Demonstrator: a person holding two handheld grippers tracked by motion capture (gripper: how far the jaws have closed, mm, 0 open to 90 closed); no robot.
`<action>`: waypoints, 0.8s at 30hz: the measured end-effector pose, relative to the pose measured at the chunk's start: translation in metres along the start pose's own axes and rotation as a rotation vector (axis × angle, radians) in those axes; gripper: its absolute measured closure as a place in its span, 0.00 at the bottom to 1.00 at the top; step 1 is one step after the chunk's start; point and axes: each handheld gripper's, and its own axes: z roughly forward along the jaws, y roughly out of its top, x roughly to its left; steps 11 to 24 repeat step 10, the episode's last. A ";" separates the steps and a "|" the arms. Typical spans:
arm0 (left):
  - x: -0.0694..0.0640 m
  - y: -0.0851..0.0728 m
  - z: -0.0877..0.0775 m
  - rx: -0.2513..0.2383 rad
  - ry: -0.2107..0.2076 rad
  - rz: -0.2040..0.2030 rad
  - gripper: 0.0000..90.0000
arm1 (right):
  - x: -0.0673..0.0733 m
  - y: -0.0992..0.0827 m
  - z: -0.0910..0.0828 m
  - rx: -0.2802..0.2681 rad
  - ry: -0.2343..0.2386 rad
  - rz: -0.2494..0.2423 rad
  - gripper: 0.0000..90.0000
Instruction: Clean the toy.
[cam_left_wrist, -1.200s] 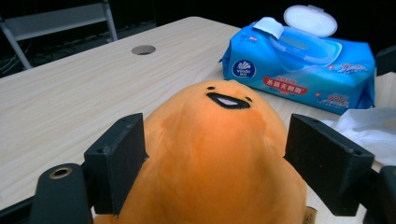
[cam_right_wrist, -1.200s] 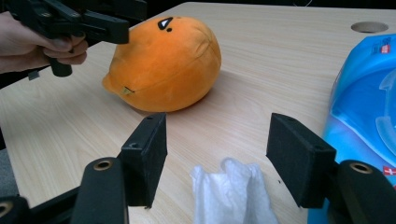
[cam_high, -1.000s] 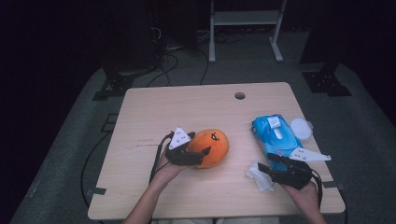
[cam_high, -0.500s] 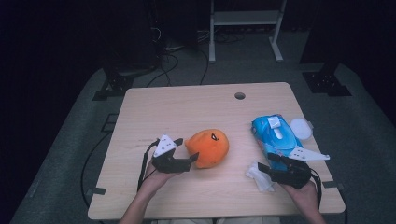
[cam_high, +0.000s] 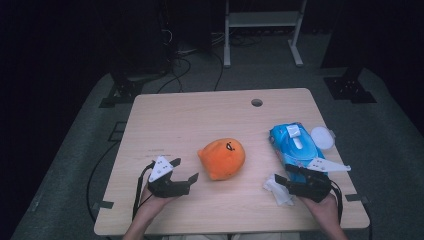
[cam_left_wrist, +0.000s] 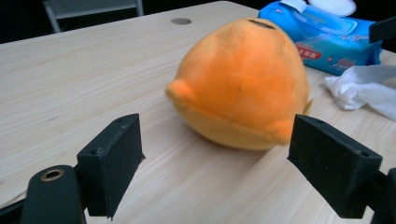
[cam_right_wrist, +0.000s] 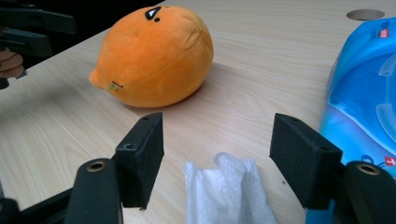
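Seemingly I've released the plush; both tongs gape empty, right over the tissue, ungrabbed.

Each hand carried a black gripper, the left gripper and the right gripper, and both bore a pale grey three-cornered plate on top and trailed a black cable back past the wrist. The jaws were matt black, blocky rectangular pads with square edges, set on rounded black arms, and a round brass-coloured ringed hole sat at the base of each arm. The forearms were bare, with no sleeve or glove in sight.
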 end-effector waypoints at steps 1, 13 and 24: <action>0.002 -0.002 -0.002 -0.004 0.007 -0.009 0.19 | 0.000 -0.001 0.000 0.002 0.000 0.007 0.38; 0.015 -0.023 -0.006 0.016 0.073 -0.075 0.15 | -0.002 -0.007 -0.001 0.009 -0.011 0.021 0.37; 0.015 -0.023 -0.006 0.016 0.073 -0.075 0.15 | -0.002 -0.007 -0.001 0.009 -0.011 0.021 0.37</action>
